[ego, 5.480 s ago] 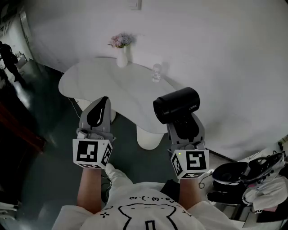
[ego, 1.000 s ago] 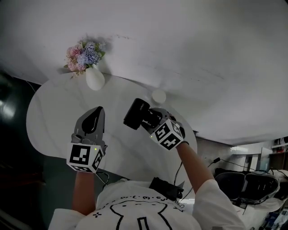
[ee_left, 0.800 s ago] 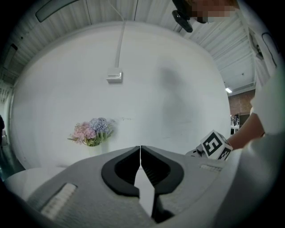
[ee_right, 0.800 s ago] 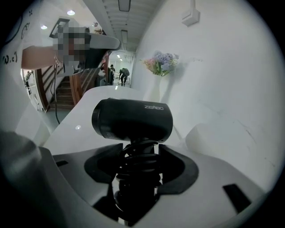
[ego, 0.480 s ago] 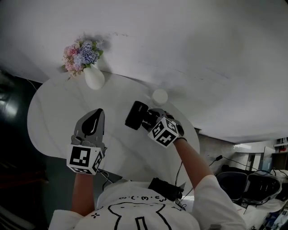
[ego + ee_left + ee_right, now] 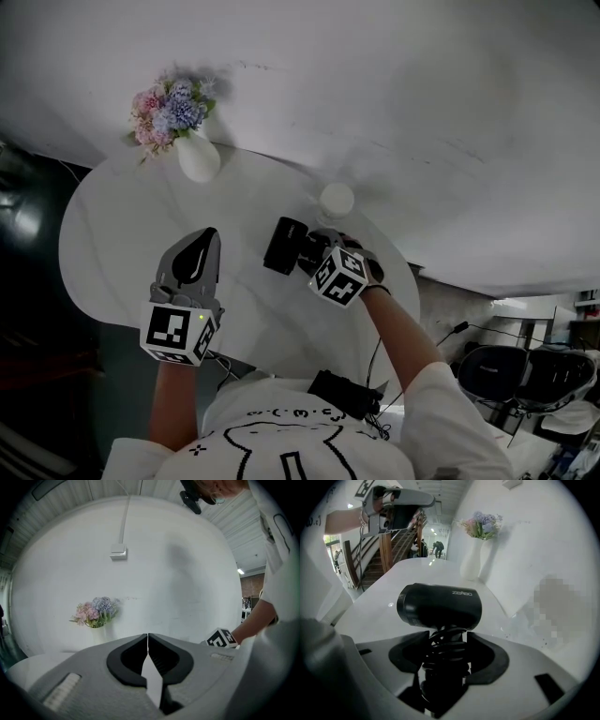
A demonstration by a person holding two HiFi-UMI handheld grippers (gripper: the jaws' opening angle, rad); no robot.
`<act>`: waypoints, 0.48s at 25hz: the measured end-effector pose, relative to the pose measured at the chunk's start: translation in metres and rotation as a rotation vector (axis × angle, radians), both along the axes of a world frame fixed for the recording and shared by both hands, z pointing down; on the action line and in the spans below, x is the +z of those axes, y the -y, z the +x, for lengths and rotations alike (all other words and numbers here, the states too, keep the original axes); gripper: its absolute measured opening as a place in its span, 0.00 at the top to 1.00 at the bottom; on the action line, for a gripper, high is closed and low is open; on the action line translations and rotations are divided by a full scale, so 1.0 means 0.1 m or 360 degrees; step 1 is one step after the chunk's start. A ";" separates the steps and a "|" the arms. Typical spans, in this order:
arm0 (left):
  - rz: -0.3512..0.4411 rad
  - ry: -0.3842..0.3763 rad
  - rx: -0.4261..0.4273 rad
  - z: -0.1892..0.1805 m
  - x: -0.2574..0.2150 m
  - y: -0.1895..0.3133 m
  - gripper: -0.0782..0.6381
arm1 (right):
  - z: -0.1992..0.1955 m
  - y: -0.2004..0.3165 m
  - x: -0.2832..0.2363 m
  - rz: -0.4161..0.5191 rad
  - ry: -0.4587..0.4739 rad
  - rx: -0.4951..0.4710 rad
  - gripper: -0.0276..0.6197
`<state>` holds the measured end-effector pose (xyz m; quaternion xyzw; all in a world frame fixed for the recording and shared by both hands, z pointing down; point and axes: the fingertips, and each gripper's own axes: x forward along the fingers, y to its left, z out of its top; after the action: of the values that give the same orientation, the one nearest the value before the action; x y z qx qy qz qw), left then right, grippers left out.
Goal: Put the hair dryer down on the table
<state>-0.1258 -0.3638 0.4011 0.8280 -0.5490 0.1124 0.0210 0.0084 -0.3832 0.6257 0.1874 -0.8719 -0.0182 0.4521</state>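
A black hair dryer point(image 6: 286, 246) point(image 6: 439, 606) hangs low over the white table point(image 6: 122, 225), its barrel pointing left. My right gripper point(image 6: 312, 251) point(image 6: 445, 641) is shut on the dryer's handle, which has its cord coiled round it. Whether the dryer touches the tabletop cannot be told. My left gripper point(image 6: 194, 246) point(image 6: 148, 641) is shut with nothing between its jaws and hovers over the table's near left part, to the left of the dryer.
A white vase of pink and blue flowers point(image 6: 183, 131) point(image 6: 96, 613) point(image 6: 476, 550) stands at the table's far edge by the white wall. A small clear glass thing point(image 6: 335, 201) sits on the table just beyond the dryer. Dark floor point(image 6: 37, 309) lies to the left.
Since 5.5 s ago the person has come up to the table. Over the last second my right gripper has lowered the hair dryer slightly toward the tabletop. My left gripper has hardly moved.
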 end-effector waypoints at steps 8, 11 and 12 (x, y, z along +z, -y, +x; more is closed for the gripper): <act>-0.0012 0.0005 0.0007 0.02 0.04 -0.02 0.86 | 0.02 -0.01 0.12 -0.0012 -0.0049 -0.0073 0.57; -0.0009 -0.0001 0.0013 0.04 0.04 -0.02 0.86 | 0.01 -0.01 0.13 0.0011 -0.0065 -0.0101 0.57; -0.0007 -0.0001 0.0016 0.05 0.04 -0.03 0.86 | 0.01 -0.01 0.13 0.0011 -0.0067 -0.0103 0.57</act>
<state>-0.1210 -0.3611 0.4049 0.8308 -0.5444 0.1135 0.0225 0.0097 -0.3819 0.6385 0.1603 -0.8677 -0.0397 0.4688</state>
